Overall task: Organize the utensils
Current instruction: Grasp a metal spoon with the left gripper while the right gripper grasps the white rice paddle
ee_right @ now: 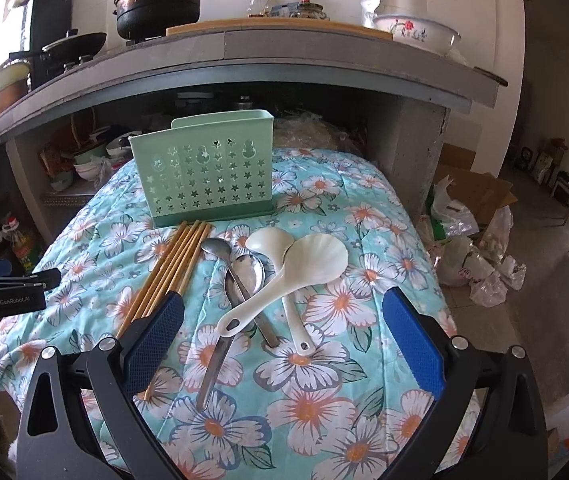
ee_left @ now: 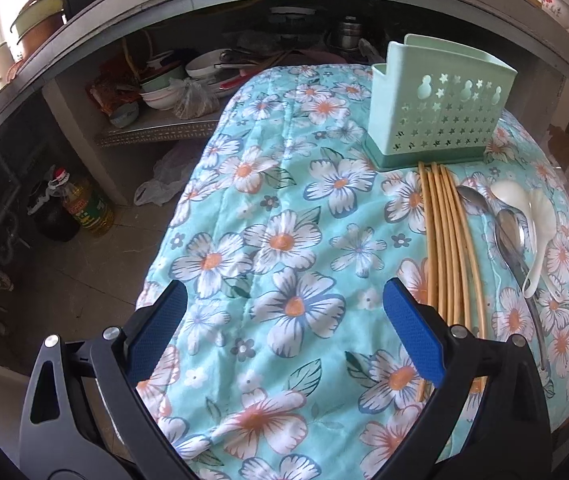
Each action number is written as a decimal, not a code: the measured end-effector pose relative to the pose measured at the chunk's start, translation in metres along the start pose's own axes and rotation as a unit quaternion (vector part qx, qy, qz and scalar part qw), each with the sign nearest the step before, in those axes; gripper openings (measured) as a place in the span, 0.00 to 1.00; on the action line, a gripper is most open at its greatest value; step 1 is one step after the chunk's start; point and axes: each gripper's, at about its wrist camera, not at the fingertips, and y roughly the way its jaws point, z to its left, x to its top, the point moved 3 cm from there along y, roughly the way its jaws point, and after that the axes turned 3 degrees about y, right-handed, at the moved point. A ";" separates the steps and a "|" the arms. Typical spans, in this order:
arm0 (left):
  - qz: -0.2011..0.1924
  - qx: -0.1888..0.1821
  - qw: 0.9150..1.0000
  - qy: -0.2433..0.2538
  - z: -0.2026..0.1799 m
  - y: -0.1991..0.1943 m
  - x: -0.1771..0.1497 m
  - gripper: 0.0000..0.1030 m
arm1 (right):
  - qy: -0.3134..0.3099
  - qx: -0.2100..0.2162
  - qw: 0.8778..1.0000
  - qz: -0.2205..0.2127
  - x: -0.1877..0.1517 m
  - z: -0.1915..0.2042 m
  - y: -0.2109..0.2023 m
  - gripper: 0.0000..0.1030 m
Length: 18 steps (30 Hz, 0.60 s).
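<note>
A mint-green perforated utensil holder [ee_left: 442, 110] [ee_right: 204, 172] stands upright at the far end of the floral-cloth table [ee_left: 284, 240] [ee_right: 364, 240]. In front of it lie several bamboo chopsticks [ee_left: 450, 248] [ee_right: 172, 264], two metal spoons [ee_left: 510, 236] [ee_right: 244, 276] and two white plastic spoons [ee_left: 532, 216] [ee_right: 284, 272], crossing each other. My left gripper [ee_left: 284, 320] is open and empty above the cloth, left of the chopsticks. My right gripper [ee_right: 284, 328] is open and empty, just above the spoon handles.
A concrete counter [ee_right: 284, 52] with a black pot [ee_right: 160, 0], bottles and a flowered bowl [ee_right: 416, 32] overhangs the table's far end. Bowls [ee_left: 164, 88] sit on a shelf beneath. An oil bottle [ee_left: 84, 208] stands on the floor at left; plastic bags [ee_right: 476, 264] lie at right.
</note>
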 end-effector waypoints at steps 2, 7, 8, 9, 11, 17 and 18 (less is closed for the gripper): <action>-0.012 -0.034 0.999 0.009 -0.008 0.006 0.003 0.92 | 0.027 0.008 1.000 0.008 -0.002 -0.011 0.010 0.94; -0.054 -0.140 0.989 -0.010 -0.022 0.009 0.013 0.92 | 0.041 0.015 0.999 0.014 0.000 -0.024 0.025 0.94; -0.058 -0.153 0.987 -0.011 -0.026 0.010 0.016 0.92 | 0.044 0.017 0.999 0.014 0.001 -0.027 0.027 0.94; -0.056 -0.162 0.985 -0.010 -0.030 0.013 0.019 0.92 | 0.047 0.021 0.999 0.016 0.002 -0.029 0.030 0.94; -0.045 -0.176 0.983 -0.005 -0.040 0.020 0.024 0.92 | 0.057 0.031 0.998 0.024 0.003 -0.034 0.037 0.94; -0.046 -0.234 0.971 0.009 -0.068 0.025 0.040 0.92 | 0.106 0.080 0.989 0.066 0.000 -0.048 0.062 0.93; -0.045 -0.250 0.967 0.011 -0.073 0.024 0.043 0.92 | 0.113 0.085 0.987 0.071 0.000 -0.050 0.066 0.91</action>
